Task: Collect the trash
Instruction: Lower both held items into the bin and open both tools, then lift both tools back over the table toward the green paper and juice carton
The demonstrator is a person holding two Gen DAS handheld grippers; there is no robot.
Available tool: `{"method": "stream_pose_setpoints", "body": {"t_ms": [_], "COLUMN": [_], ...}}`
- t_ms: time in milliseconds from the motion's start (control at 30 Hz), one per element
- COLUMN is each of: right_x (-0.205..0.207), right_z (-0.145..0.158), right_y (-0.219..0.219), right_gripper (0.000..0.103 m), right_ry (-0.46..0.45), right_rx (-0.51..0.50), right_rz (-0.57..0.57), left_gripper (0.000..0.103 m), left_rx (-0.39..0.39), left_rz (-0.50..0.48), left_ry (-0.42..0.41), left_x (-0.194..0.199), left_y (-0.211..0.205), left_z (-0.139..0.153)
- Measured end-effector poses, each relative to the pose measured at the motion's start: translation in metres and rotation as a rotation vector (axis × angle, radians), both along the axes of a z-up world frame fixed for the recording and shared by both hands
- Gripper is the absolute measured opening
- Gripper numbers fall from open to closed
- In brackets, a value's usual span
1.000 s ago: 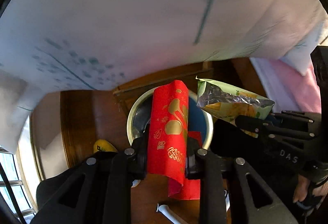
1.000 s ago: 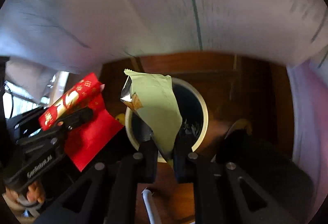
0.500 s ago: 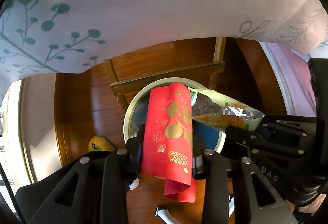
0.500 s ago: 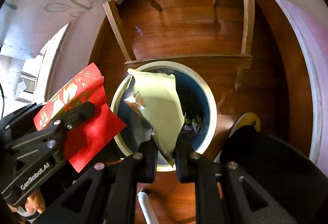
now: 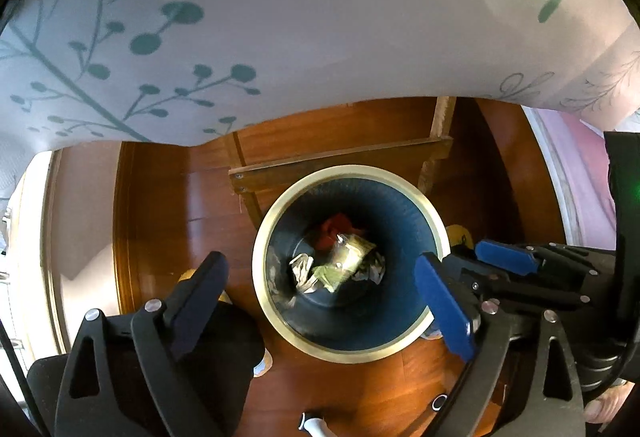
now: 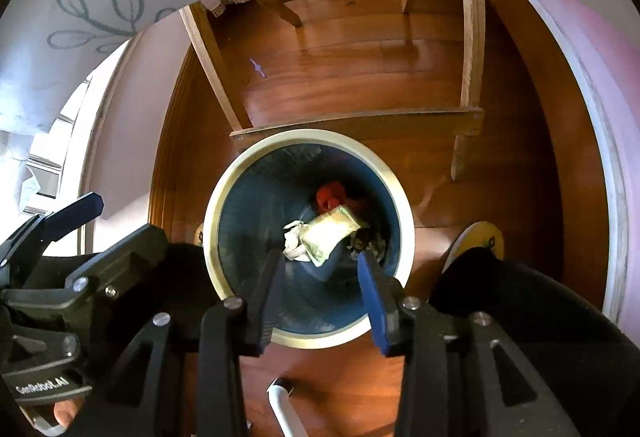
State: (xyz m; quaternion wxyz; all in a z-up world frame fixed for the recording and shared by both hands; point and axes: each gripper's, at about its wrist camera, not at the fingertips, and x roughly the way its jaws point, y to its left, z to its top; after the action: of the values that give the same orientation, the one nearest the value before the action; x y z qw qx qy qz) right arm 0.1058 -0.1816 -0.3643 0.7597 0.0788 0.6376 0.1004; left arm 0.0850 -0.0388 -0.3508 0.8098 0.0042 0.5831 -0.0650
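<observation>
A round trash bin with a cream rim and dark blue inside stands on the wooden floor; it also shows in the right wrist view. At its bottom lie the red envelope, the green snack wrapper and crumpled white paper; they also show in the right wrist view: envelope, wrapper. My left gripper is open and empty above the bin. My right gripper is open and empty above the bin too, beside the left one.
A wooden chair frame stands just behind the bin. A white tablecloth with a green plant print hangs over the top of both views. Yellow slippers are on the floor beside the bin. A pink wall is on the right.
Both grippers have opened. The red envelope and the green wrapper have dropped from them into the bin. Both grippers tilted further down over the bin.
</observation>
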Motion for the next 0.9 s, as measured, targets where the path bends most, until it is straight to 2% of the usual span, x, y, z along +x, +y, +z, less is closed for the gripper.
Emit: {"method": "stream_pose_setpoints", "body": {"t_ms": [533,767,900], "right_x": [-0.001,-0.007,-0.014], "right_z": [0.003,0.020,0.037], "right_y": [-0.003,-0.006,-0.013], "right_gripper": [0.039,0.039,0.039], "right_ry": [-0.009,-0.032,-0.046], "right_rx": [0.004,0.018,0.043], "right_rz": [0.001,-0.005,-0.024], "left_gripper": [0.096,0.096,0.096], "left_rx": [-0.005,-0.008,-0.033], "left_rz": [-0.001,-0.006,0.005], "left_ry": [-0.054,-0.082,-0.113], "left_x": [-0.011,-0.022,-0.030], "left_y": [-0.002,0.002,0.011], "left_z": [0.015,0.042,0.070]}}
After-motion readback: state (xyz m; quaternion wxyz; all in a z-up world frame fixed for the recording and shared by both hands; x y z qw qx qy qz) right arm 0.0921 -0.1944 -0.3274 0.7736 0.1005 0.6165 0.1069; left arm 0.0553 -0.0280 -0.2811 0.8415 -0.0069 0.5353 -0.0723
